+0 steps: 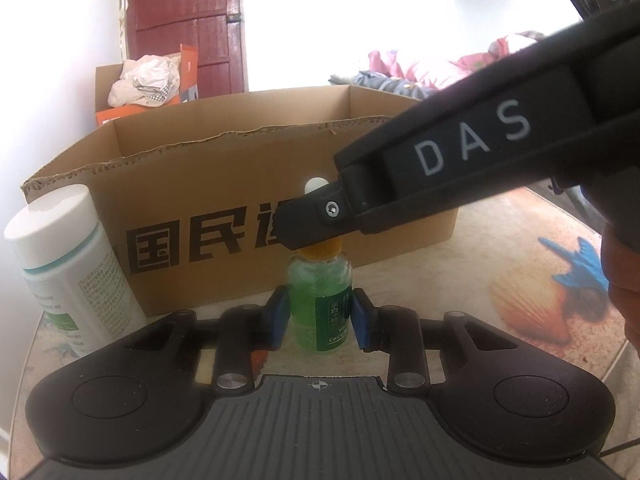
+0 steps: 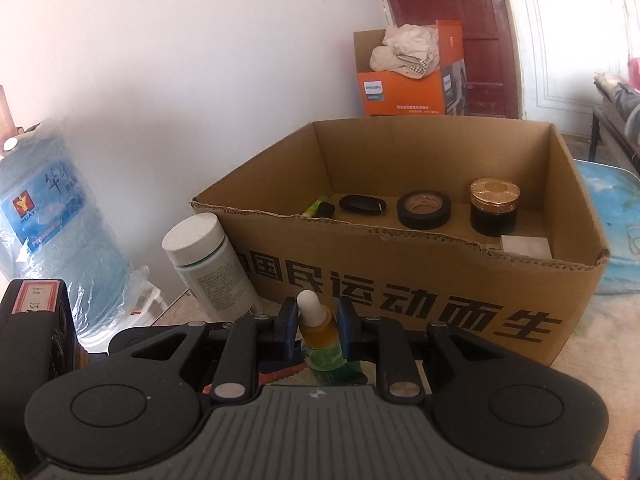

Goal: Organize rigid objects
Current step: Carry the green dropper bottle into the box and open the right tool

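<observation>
A: What's the biggest thing here?

B: An open box [image 2: 420,300] on the table [image 1: 500,248], already holding tape [image 2: 424,210], a jar [image 2: 494,208] and other small items; likely where everything gets sorted.

A: And beside it?

B: A white bottle [image 1: 68,264] stands by the box's front left corner, untouched.

A: The smallest?

B: A green dropper [image 1: 320,300] upright against the box's front wall. The left gripper [image 1: 319,314] clamps its glass body; the right gripper [image 2: 318,326] pinches its orange collar from above, probably steadying it for lifting.
</observation>
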{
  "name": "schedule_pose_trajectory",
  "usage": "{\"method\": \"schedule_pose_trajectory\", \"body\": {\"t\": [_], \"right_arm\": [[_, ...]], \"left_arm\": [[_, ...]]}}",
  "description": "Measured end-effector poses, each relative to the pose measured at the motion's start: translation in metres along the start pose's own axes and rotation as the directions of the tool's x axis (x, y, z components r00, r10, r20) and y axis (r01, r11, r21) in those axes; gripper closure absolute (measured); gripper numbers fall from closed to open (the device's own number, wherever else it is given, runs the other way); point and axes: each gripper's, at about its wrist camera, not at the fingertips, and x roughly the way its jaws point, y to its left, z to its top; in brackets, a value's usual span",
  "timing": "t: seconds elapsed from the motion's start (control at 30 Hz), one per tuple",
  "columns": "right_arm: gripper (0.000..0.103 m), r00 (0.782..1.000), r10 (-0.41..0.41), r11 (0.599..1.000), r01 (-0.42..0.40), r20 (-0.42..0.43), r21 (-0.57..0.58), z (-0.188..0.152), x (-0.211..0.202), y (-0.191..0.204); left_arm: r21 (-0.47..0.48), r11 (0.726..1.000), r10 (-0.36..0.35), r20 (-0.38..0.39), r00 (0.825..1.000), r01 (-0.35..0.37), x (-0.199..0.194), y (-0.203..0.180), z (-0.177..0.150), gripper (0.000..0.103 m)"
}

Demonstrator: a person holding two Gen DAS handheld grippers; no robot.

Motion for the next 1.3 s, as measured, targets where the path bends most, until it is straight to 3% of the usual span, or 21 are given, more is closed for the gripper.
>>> {"method": "schedule_pose_trajectory", "body": {"t": [0.23,0.47,0.7,0.87,0.97,1.07,1.3], "right_arm": [[0.081,1.000,-0.002,1.000,0.002,0.002,-0.002,0.000,-0.009,0.002],[0.081,0.998,0.013,0.999,-0.010,0.054,-0.042,0.015,-0.041,0.017],[0.080,0.985,0.083,0.987,-0.060,0.153,-0.151,0.064,-0.078,0.034],[0.080,0.980,0.090,0.978,-0.053,0.178,-0.203,0.110,-0.075,0.027],[0.080,0.986,0.083,0.982,-0.056,0.144,-0.178,0.136,-0.055,0.009],[0.080,0.995,0.068,0.992,-0.060,0.071,-0.108,0.156,-0.025,-0.018],[0.080,0.991,0.079,0.997,-0.076,-0.108,0.031,0.168,0.052,-0.075]], "left_arm": [[0.006,1.000,-0.008,0.002,1.000,0.007,-0.001,-0.001,0.005,0.072],[0.029,0.999,0.014,0.059,0.998,-0.016,-0.033,-0.006,0.023,0.072],[0.009,0.999,0.030,0.154,0.988,-0.032,-0.066,0.005,0.076,0.072],[-0.021,1.000,0.013,0.170,0.985,-0.010,-0.048,0.022,0.122,0.072],[-0.073,0.997,-0.028,0.112,0.993,0.036,-0.019,0.033,0.143,0.072],[-0.100,0.992,-0.078,0.006,0.997,0.078,0.023,0.042,0.159,0.072],[-0.199,0.977,-0.124,-0.217,0.968,0.081,0.105,0.064,0.163,0.072]]}}
